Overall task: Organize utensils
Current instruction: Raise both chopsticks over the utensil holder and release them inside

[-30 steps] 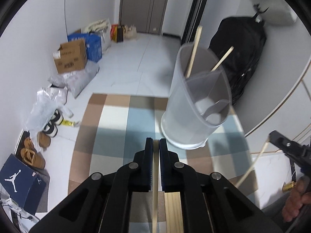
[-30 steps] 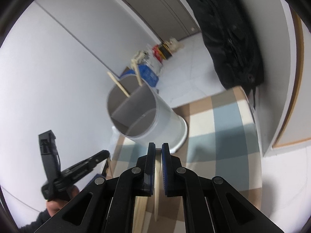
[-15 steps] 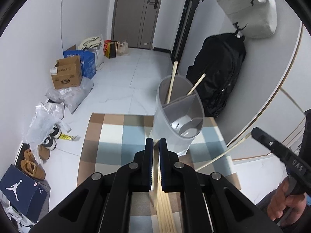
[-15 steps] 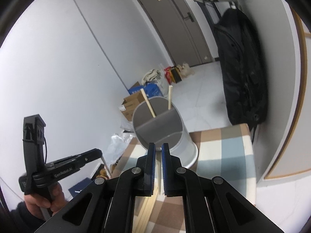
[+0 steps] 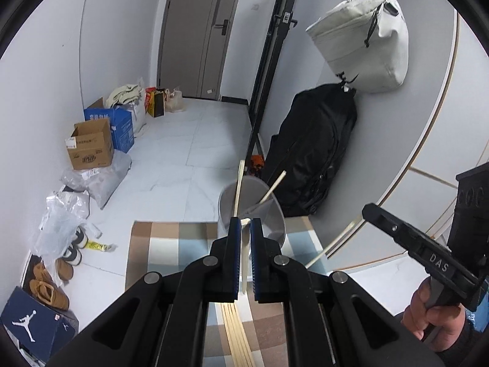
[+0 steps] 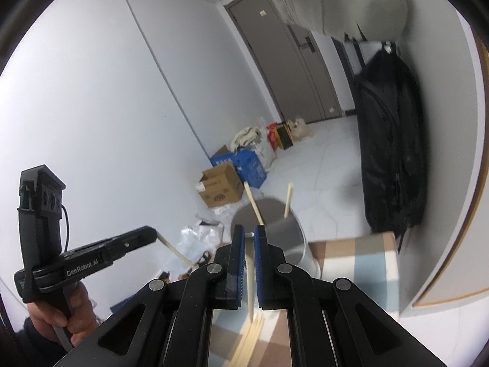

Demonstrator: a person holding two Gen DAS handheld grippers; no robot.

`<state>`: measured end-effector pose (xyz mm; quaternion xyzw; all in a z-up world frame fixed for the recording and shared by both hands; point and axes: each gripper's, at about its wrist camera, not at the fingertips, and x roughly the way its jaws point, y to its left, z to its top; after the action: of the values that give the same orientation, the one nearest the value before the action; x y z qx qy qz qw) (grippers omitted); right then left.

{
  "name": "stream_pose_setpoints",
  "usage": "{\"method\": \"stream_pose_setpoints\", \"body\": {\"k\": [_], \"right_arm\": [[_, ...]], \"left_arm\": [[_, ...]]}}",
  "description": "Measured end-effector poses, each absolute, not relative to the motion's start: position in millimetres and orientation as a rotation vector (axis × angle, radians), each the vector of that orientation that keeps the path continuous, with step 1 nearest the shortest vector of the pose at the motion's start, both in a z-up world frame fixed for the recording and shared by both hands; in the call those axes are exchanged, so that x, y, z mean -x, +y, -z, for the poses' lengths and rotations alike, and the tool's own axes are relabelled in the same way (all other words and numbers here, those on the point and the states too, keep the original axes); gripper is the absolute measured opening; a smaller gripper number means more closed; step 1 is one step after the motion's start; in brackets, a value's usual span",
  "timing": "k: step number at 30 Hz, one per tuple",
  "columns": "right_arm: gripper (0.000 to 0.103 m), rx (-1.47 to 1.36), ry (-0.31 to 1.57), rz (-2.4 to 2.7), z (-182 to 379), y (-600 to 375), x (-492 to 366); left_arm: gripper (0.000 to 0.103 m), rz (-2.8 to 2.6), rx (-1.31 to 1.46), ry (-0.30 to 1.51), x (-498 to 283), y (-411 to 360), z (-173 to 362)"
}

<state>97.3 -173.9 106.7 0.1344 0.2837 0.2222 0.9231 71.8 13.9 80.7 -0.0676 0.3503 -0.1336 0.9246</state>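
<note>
Two handheld grippers are raised above a checked tablecloth (image 5: 159,244), each clenched on a single pale wooden chopstick. The left gripper (image 5: 243,229) pinches its chopstick (image 5: 243,257) between blue-padded fingers (image 5: 233,244), the stick running back toward the camera between them. Directly ahead of its fingertips, and partly hidden behind them, stands a grey translucent utensil holder (image 5: 275,223) with a divider inside; two more chopsticks (image 5: 238,189) lean out of its far compartment. Below the fingers, a bundle of loose chopsticks (image 5: 237,336) lies flat on the cloth. To the right of this tool, the right gripper (image 6: 250,238) appears from the side, held in a hand (image 5: 434,315), its stick angling down and left. From the right gripper's own camera, its chopstick (image 6: 250,278) is squeezed between its pads, with the holder just beyond the tips and the left gripper off to the left, gripped by the other hand (image 6: 61,315). Beyond the holder, a black bag (image 5: 311,153) rests against the wall under a hanging white bag (image 5: 363,39).
</note>
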Motion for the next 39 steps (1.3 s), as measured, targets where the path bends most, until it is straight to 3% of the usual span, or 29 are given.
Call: {"method": "stream_pose_setpoints", "body": {"k": [17, 39], "right_arm": [[0.006, -0.249, 0.480, -0.435, -180, -166, -178], [0.006, -0.162, 0.544, -0.457, -142, -139, -234]], "left_arm": [[0.002, 0.298, 0.101, 0.632, -125, 8, -140], [0.002, 0.312, 0.010, 0.744, -169, 2, -102]]}}
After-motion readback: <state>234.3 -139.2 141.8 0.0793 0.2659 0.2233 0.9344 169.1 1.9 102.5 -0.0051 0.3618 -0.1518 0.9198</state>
